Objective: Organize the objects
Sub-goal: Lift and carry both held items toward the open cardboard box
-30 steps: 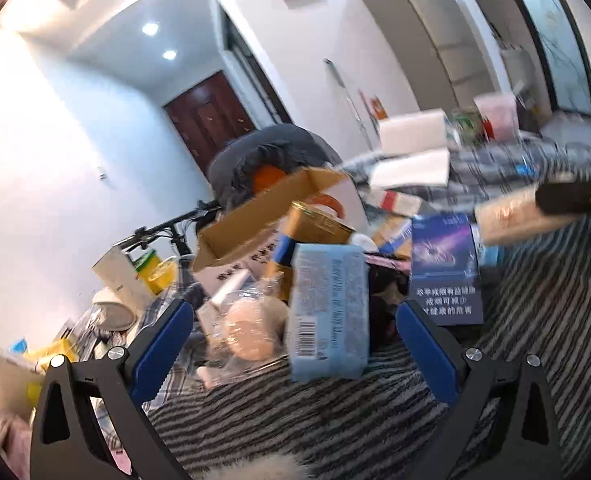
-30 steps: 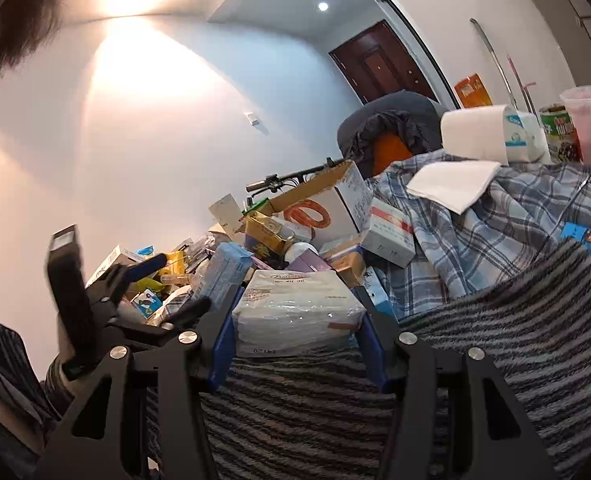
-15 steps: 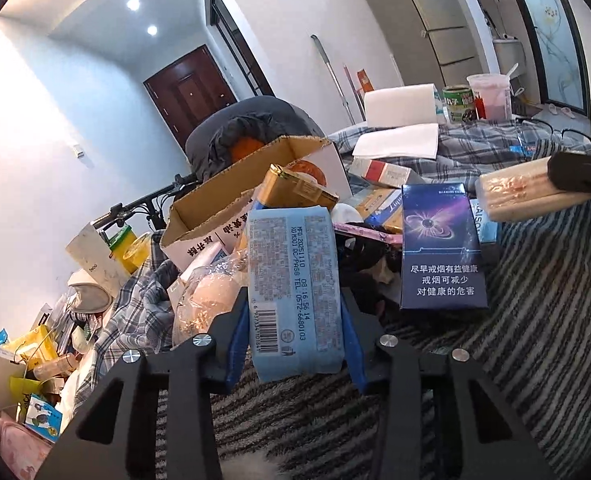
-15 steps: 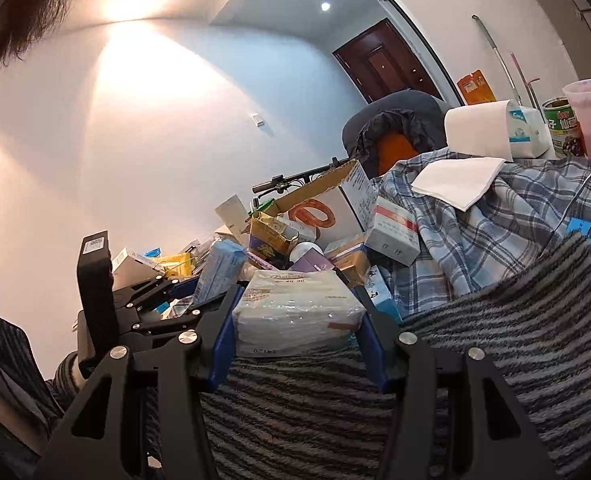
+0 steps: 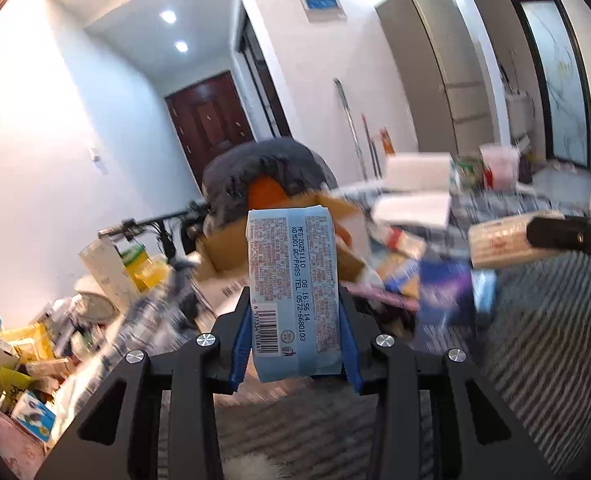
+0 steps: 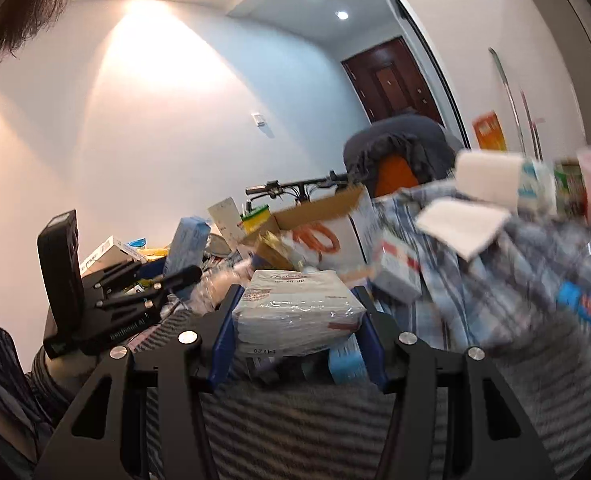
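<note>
Two clamped grips: blue pack (image 5: 294, 294) upright lengthwise, tissue pack (image 6: 297, 312) crosswise between fingers

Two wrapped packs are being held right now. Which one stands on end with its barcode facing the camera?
The light blue pack in the left tool: upright, barcode and date print showing. The white tissue pack in the right tool lies flat, clear-wrapped.

Glossy plastic wraps the tissue pack (image 6: 299, 312); the blue pack (image 5: 293, 292) looks matt, the striped cloth (image 6: 315, 432) fuzzy.
</note>
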`<state>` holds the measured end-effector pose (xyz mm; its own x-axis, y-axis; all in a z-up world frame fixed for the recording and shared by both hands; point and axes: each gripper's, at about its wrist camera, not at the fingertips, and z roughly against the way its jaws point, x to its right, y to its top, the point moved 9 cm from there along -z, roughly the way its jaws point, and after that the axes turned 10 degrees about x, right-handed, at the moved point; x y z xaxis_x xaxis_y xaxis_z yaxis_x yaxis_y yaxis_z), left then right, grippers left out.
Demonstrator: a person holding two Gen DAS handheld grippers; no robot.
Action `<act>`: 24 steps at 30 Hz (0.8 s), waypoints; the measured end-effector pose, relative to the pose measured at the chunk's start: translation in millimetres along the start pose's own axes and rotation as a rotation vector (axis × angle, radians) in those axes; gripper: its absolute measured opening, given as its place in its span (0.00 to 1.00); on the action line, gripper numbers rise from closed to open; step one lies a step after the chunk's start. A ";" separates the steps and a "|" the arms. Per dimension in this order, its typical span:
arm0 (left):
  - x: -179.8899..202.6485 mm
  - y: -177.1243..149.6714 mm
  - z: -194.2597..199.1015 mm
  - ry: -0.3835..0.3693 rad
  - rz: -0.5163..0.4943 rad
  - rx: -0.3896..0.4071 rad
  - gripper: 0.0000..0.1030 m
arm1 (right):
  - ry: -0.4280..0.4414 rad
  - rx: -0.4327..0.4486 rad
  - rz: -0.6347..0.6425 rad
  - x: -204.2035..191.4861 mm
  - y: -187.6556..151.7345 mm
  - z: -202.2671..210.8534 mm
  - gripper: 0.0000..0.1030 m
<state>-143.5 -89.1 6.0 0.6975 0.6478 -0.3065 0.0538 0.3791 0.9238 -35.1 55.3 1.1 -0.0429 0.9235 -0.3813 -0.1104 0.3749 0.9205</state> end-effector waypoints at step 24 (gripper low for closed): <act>-166.7 191.4 -79.9 -0.060 0.323 0.053 0.39 | -0.073 0.042 0.358 -45.7 229.0 -194.4 0.51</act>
<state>-306.6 -71.8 215.6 0.7255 0.6880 0.0166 -0.1410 0.1249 0.9821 -251.4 83.0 212.6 -0.0008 0.9996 -0.0282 -0.0601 0.0281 0.9978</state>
